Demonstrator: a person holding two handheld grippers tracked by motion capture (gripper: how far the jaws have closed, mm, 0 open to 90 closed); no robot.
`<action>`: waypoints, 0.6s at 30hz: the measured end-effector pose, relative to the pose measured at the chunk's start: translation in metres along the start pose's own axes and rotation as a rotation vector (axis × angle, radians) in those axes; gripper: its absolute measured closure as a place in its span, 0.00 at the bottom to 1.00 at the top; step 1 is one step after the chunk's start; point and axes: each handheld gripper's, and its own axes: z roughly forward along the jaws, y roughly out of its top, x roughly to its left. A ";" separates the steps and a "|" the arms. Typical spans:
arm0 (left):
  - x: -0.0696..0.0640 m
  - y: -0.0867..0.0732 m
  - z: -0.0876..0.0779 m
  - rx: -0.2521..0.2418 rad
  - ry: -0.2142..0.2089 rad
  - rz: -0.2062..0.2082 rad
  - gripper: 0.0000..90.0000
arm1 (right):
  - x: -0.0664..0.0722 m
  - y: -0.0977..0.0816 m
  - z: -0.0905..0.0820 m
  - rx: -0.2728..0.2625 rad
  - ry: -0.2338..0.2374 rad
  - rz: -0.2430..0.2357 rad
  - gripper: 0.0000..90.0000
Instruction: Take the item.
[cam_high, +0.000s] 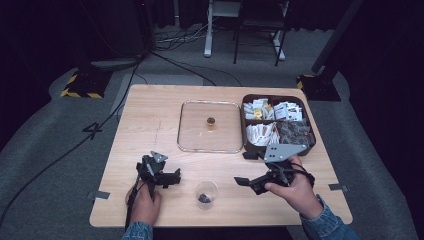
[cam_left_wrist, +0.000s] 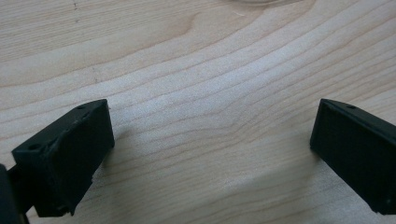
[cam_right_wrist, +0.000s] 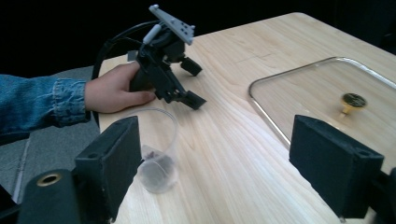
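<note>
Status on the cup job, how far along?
Done: cup stands near the table's front edge with a dark item in it, and the glass lid lies flat beside the open box. In hand: nothing; right gripper and left gripper are both open and empty. Left, probably: lid back on.

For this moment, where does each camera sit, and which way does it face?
High view: above the person's side, facing forward and down on the table, glass lid, divided box and clear cup; both hands show with the left gripper and right gripper.
Left gripper view: rides the left gripper, facing bare wood close up between its open jaws.
Right gripper view: rides the right gripper, facing across the table between its open jaws.
Shared: high and right gripper views both hold the cup, lid and left gripper.
</note>
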 end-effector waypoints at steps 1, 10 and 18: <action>0.000 0.000 0.000 -0.001 0.001 0.003 0.00 | -0.002 -0.001 -0.004 0.001 -0.007 0.001 0.19; 0.000 0.001 0.001 -0.003 0.000 0.005 0.00 | -0.022 -0.015 -0.032 0.027 -0.072 0.031 0.19; 0.000 0.001 0.001 -0.002 -0.004 -0.005 0.00 | -0.045 -0.047 -0.042 0.086 -0.134 0.104 0.19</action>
